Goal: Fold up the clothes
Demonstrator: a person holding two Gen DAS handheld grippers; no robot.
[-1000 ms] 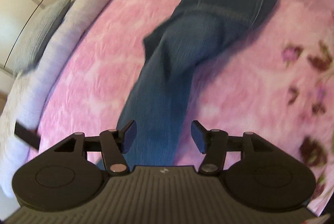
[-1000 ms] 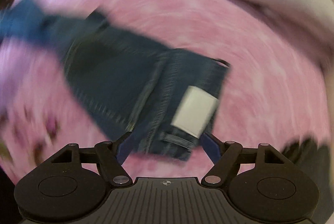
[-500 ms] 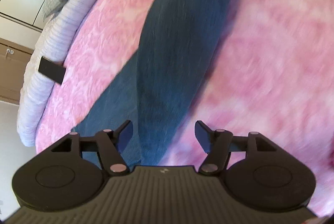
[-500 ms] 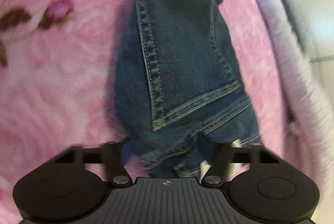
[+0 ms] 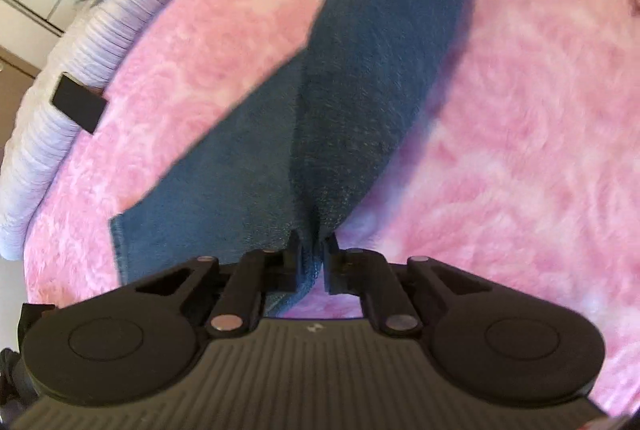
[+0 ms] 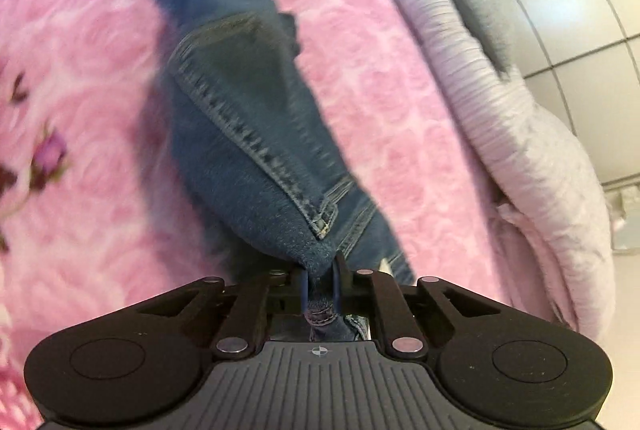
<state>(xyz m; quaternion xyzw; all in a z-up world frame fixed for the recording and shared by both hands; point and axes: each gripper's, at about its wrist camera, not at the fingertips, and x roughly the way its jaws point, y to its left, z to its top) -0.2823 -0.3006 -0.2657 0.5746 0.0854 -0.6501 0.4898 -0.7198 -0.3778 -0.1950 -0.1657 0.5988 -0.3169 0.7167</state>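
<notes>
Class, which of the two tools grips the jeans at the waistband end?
The right tool: stitched pocket and waistband of the jeans sit there; the left tool pinches plain leg fabric.

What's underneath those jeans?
The jeans lie on a pink blanket, which shows all around them; a ribbed lilac cover runs along its edge. What lies beneath the denim itself, or below the blanket, is covered.

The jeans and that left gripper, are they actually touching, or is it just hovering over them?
Touching. The left wrist view shows the left gripper with its jaws closed on a bunched fold of the jeans, the denim pinched between both pads above the pink blanket.
</notes>
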